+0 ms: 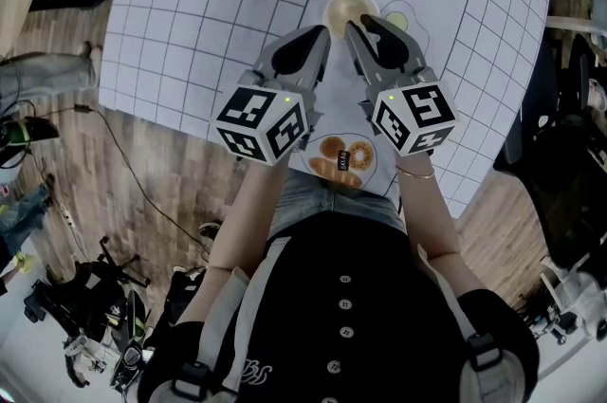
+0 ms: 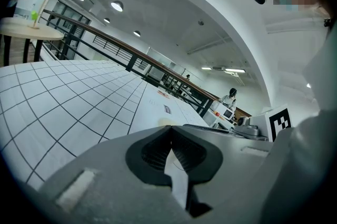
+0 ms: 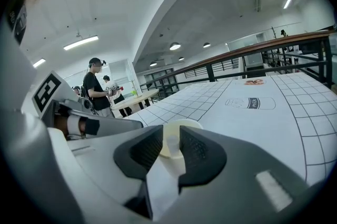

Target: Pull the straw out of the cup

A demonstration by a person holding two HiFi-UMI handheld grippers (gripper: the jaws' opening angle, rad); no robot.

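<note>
I am holding my left gripper (image 2: 171, 136) and my right gripper (image 3: 170, 133) side by side over the table (image 1: 209, 12), which is covered with a white sheet ruled in squares. Both are pointing away from me and slightly down toward the cup (image 1: 349, 10), a pale cup standing on the sheet just beyond the tips.

My left fingers are resting closed. In the left gripper view the dark ribbed pads (image 2: 152, 152) are meeting at their tips, with nothing between them and only a sliver of white showing lower down. A pale edge is peeking over them, but I cannot tell whether it is the cup.

My right fingers are standing a little apart. In the right gripper view the short white straw (image 3: 172, 145) is standing upright in the cup, right in the narrow gap between the pads. The pads are lying just beside the straw, and I am not seeing them pinch it.

A printed picture of doughnuts (image 1: 341, 159) is lying on the sheet near my body, under the marker cubes.
</note>
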